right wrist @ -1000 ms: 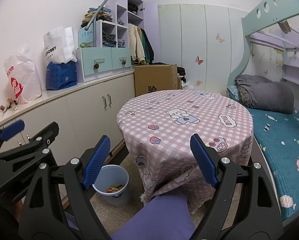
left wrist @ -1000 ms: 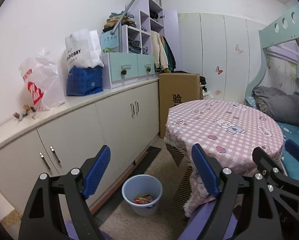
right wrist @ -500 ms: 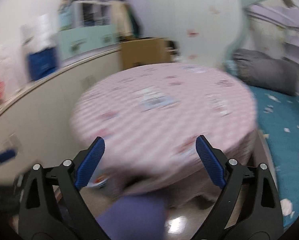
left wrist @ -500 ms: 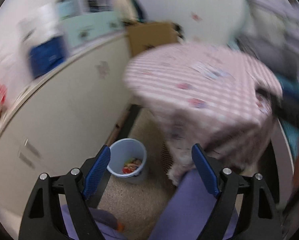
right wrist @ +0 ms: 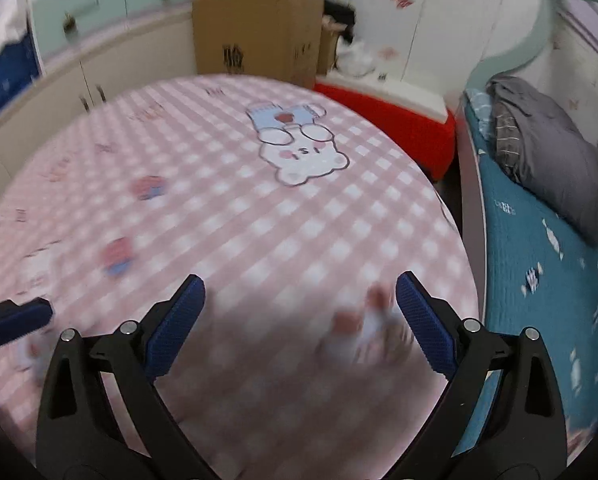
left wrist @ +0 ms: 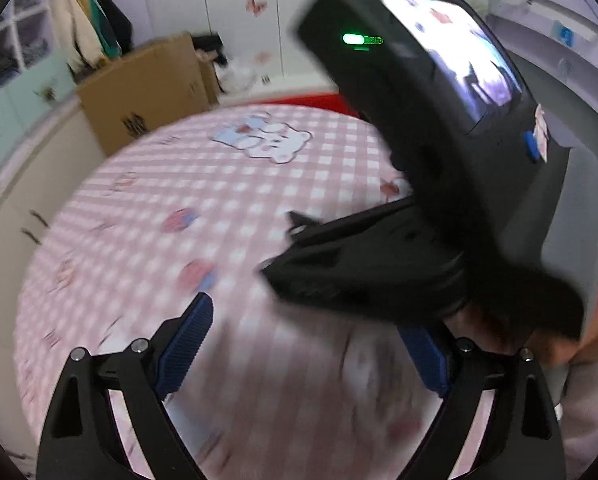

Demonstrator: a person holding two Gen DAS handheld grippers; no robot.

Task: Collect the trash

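Both views are motion-blurred. My left gripper (left wrist: 311, 340) is open and empty above a round table with a pink checked cloth (left wrist: 203, 200). The black body of the right gripper unit (left wrist: 439, 152), with a lit screen, crosses the right of the left wrist view and hides part of my right-hand pad. My right gripper (right wrist: 299, 312) is open and empty over the same cloth (right wrist: 227, 208). A blue finger of the left gripper (right wrist: 15, 322) shows at the far left of the right wrist view. No trash shows on the table. The bin is out of view.
A cardboard box (right wrist: 255, 36) stands behind the table. White cupboards (right wrist: 91, 76) run along the left. A red box with a white lid (right wrist: 399, 120) sits at the back right. A bed with a teal cover (right wrist: 539, 280) and grey bedding (right wrist: 551, 152) is on the right.
Both grippers have swung up and forward over the table top. The blue bin on the floor has dropped out of view. The right gripper unit now crosses the left wrist view.
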